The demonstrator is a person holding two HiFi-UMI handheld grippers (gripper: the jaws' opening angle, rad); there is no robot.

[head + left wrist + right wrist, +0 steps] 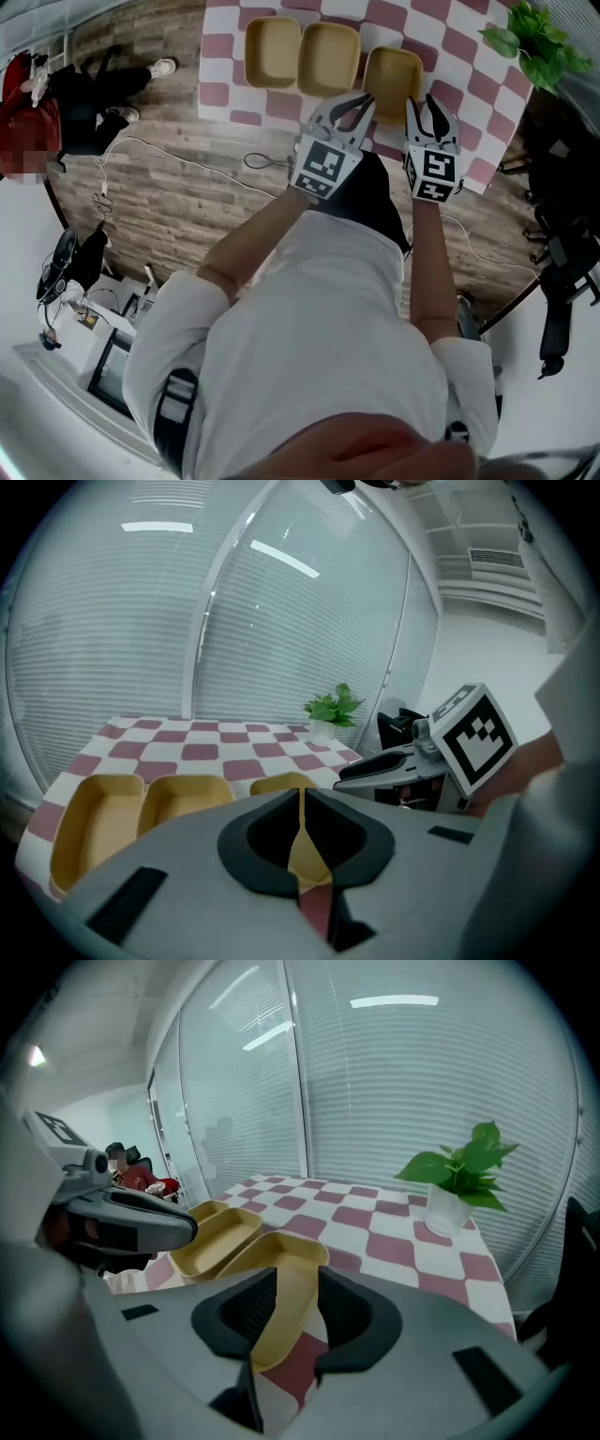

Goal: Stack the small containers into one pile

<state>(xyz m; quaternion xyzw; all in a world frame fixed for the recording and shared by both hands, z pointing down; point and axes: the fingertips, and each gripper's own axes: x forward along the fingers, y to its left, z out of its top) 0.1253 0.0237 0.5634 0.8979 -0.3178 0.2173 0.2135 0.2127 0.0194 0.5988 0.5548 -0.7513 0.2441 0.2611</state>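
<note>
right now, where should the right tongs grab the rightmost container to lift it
Take the near end wall of the rightmost container, one jaw inside and one outside, coming down from the person's side with the open right tongs. It sits open side up, shallow and thin-walled, and the neighbouring container lies close along its left side.

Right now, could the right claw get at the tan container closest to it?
Probably yes. The right claw is open and points straight at the nearest container, which sits empty at the table's near edge, and nothing stands between them.
</note>
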